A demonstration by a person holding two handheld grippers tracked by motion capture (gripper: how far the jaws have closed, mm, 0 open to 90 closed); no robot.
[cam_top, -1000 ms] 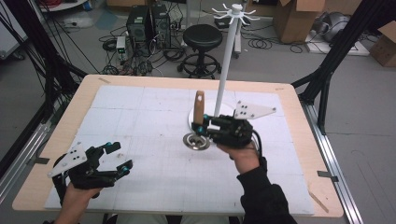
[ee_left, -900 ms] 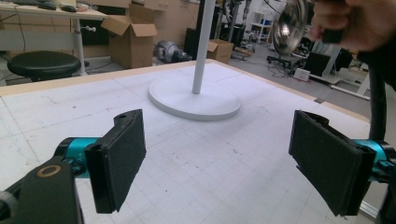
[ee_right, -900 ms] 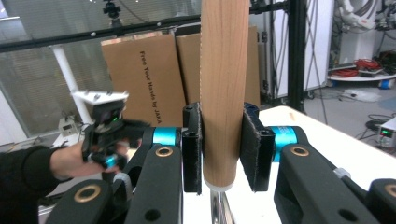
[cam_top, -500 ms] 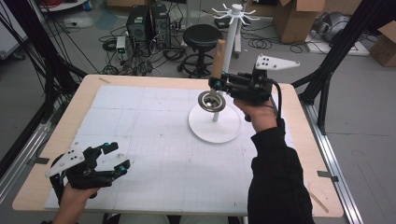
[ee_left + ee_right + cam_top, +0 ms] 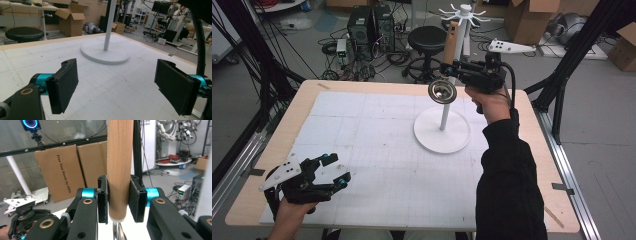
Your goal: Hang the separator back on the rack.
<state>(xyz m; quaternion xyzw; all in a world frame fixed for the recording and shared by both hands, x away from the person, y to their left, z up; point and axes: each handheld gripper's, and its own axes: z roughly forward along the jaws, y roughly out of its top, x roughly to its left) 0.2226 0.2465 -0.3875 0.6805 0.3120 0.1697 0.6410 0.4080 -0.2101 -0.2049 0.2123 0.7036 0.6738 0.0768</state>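
My right gripper [image 5: 452, 65] is shut on the wooden handle [image 5: 450, 42] of a metal ladle, held upright high over the far side of the table. The ladle's round steel bowl [image 5: 442, 91] hangs below the jaws. In the right gripper view the handle [image 5: 119, 167] stands clamped between both pads [image 5: 136, 200]. A white hook rack, with a round base [image 5: 427, 136] and hooks on top [image 5: 464, 11], stands right behind the ladle. My left gripper [image 5: 331, 169] rests open and empty at the table's near left corner; its view faces the rack's base [image 5: 105, 53].
A white gridded mat [image 5: 377, 150] covers the wooden table. Behind the table stand a black stool [image 5: 428, 37], computer towers [image 5: 367, 25] with cables, and cardboard boxes [image 5: 527, 20]. Black frame legs [image 5: 569, 75] rise at the right.
My right gripper has lifted the ladle from low over the table centre up and away to the right, toward the rack's top. The left gripper has stayed put.
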